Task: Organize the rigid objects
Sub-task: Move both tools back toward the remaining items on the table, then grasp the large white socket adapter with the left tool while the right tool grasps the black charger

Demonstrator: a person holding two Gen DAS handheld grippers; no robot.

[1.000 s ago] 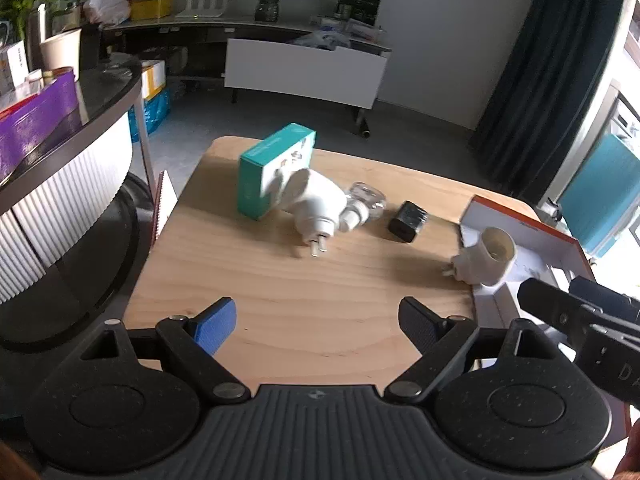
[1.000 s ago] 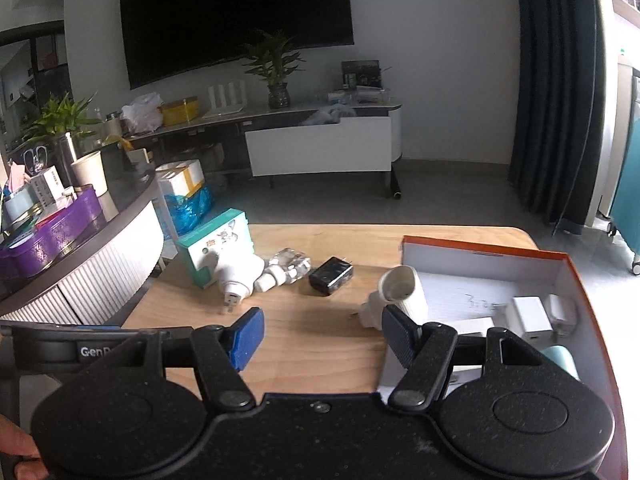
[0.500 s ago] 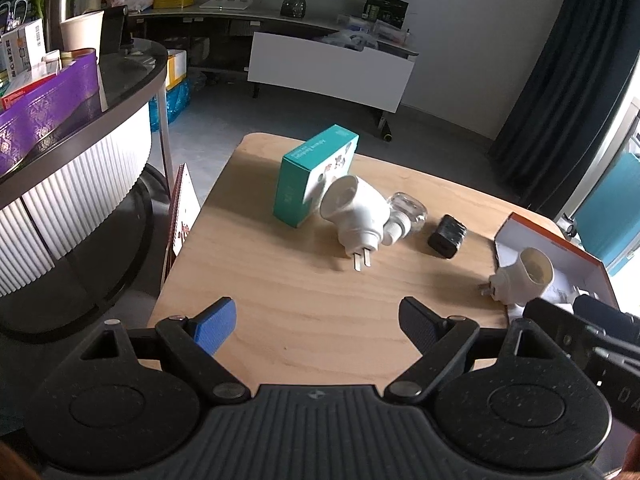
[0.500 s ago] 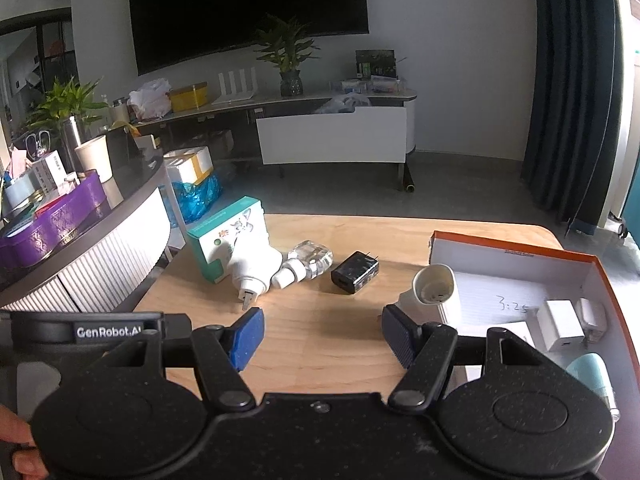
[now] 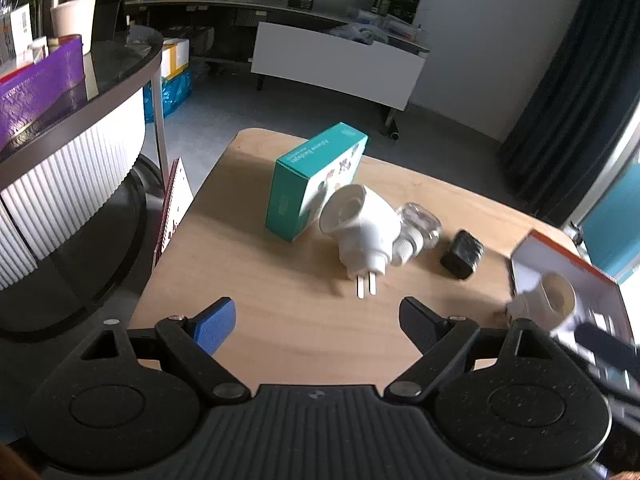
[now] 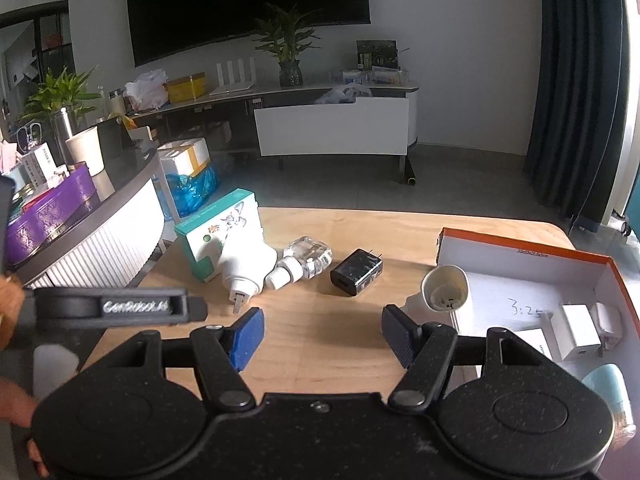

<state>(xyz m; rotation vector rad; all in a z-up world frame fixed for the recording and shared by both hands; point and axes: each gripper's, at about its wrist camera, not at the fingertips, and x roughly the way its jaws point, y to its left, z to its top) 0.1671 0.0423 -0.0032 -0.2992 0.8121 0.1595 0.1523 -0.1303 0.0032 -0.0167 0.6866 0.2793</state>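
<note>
I'm reading "3:25" inside the orange-rimmed box (image 6: 520,246) at three o'clock; teal carton (image 5: 316,180) print is blurring; both grippers' (image 5: 316,322) (image 6: 322,334) jaws are gaping empty.

Left gripper (image 5: 316,322) over near edge of wooden table (image 5: 280,320), jaws wide apart, nothing between them. Teal box (image 5: 310,184) stands toward far left of table. White plug (image 5: 362,232) leans against box, prongs pointing this way. Clear bottle (image 5: 418,230) touches plug's right side. Black charger (image 5: 462,254) just right of bottle, apart from it. Second white plug (image 5: 548,306) at edge of orange-rimmed box (image 5: 568,256), blurred.
</note>
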